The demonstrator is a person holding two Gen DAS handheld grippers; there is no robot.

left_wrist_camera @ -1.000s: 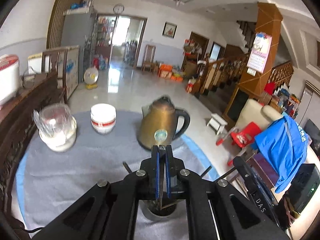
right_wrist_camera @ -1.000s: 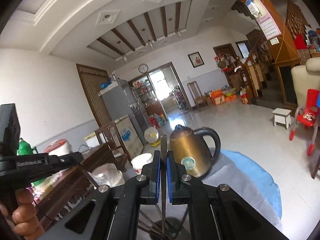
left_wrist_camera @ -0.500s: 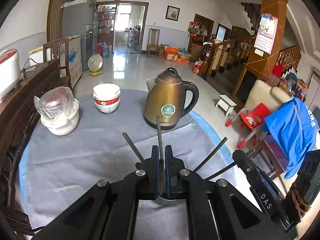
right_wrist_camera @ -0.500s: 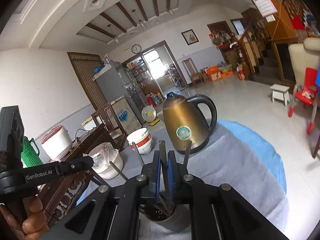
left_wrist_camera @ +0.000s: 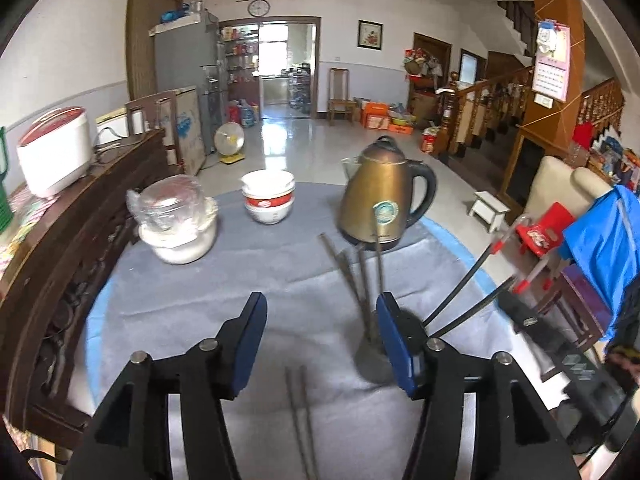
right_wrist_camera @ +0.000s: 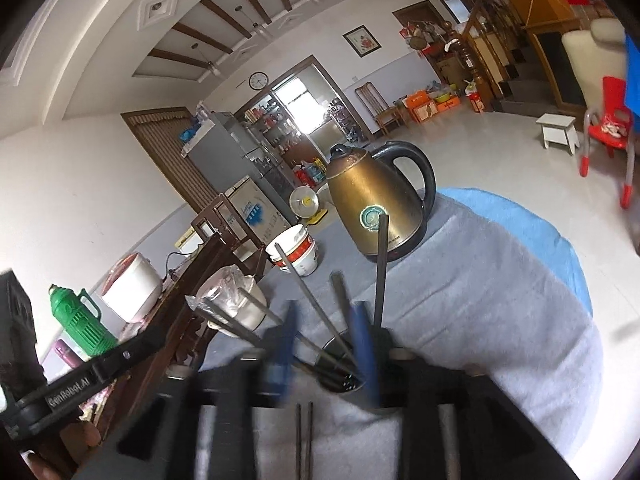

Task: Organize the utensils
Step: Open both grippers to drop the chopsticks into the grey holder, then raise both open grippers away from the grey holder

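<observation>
A metal utensil cup stands on the grey cloth, half behind my left gripper's right finger. Several chopsticks stick up out of it, and two black ones with red tips lean right. My left gripper is opening, with nothing between its blue pads. A loose pair of chopsticks lies flat on the cloth below it. In the right wrist view my right gripper is blurred and opening. It straddles the cup and its chopsticks without pressing on them. The loose pair lies under it.
A brass kettle stands behind the cup, stacked white bowls at mid-table, and a plastic-covered bowl to the left. A dark wooden sideboard runs along the left table edge. The left tool's black frame sits left of the right gripper.
Both grippers were shut on an upright chopstick over the cup, sank with it, and have now sprung open. The chopsticks stand in the cup. The left view has shifted left of the cup.
</observation>
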